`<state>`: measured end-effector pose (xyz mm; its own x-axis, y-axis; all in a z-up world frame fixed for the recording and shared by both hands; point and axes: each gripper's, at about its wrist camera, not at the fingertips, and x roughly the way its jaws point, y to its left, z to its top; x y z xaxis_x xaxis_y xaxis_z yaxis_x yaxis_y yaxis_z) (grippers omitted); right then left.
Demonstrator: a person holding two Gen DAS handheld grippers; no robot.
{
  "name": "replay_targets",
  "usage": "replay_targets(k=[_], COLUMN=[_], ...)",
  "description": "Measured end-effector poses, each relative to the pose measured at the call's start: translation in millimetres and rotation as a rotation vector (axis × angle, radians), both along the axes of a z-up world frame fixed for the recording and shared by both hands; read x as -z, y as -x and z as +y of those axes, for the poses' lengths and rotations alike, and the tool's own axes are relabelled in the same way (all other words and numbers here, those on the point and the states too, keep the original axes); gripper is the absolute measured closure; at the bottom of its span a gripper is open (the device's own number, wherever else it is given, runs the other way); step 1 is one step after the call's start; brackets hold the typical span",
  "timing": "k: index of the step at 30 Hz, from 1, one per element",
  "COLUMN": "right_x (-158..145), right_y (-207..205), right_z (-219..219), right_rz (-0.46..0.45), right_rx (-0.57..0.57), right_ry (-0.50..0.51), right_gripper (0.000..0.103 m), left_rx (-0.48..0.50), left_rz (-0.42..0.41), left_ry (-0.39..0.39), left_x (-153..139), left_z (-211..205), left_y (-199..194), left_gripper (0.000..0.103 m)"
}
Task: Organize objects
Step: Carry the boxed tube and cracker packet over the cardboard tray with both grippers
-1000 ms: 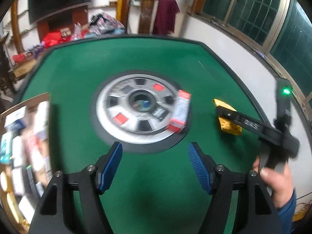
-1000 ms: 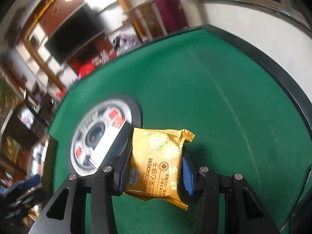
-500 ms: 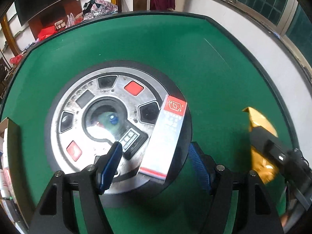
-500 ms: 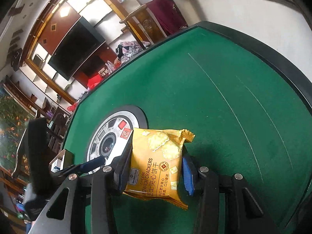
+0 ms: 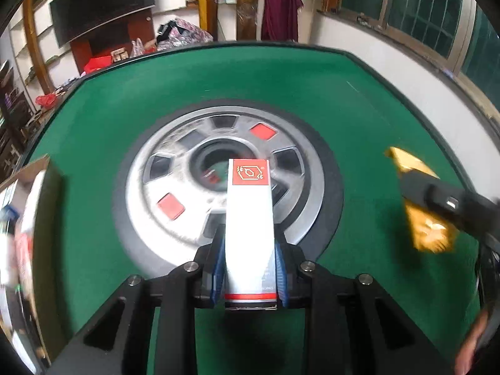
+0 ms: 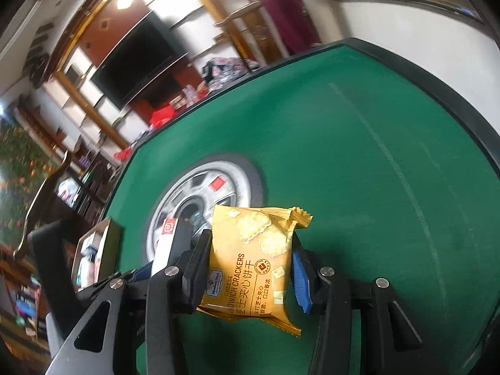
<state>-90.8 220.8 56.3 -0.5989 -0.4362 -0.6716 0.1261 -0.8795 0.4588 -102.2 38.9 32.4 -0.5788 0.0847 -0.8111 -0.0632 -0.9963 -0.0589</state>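
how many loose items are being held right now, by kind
white and red carton: 1, clamped in the left tool
yellow cracker packet: 1, clamped in the right tool
total: 2

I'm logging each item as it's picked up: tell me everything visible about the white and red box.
The white and red box is a slim, long carton, seemingly cardboard: white body, a red square panel with a white hexagon logo at its far end, red and black bands at its near end. It looks closed and undamaged. The left gripper clamps its long sides near that end, pointing it forward over the silver hub.
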Motion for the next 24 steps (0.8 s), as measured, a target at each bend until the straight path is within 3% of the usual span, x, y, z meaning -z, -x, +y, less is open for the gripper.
replay_targets(k=[5,13,24], right_x=[9,19,29], right_y=[-7,-20,-24], right_z=[-34,-79,-85], right_rz=[-0.013,0.007,-0.004], right_rx=[-0.118,-0.224,-0.234], right_ry=[0.024,-0.053,-0.076], right_gripper=[0.053,0.053,0.053], left_rx=[-0.031,-0.103,-0.084], left_rz=[0.085,0.184,0.176], left_ry=[-0.004,0.017,-0.015], left_x=[-9,-16,-3], left_z=[-27,-66,-72], left_y=[-40,-83,-87], left_gripper=[0.077,0.077,0.077])
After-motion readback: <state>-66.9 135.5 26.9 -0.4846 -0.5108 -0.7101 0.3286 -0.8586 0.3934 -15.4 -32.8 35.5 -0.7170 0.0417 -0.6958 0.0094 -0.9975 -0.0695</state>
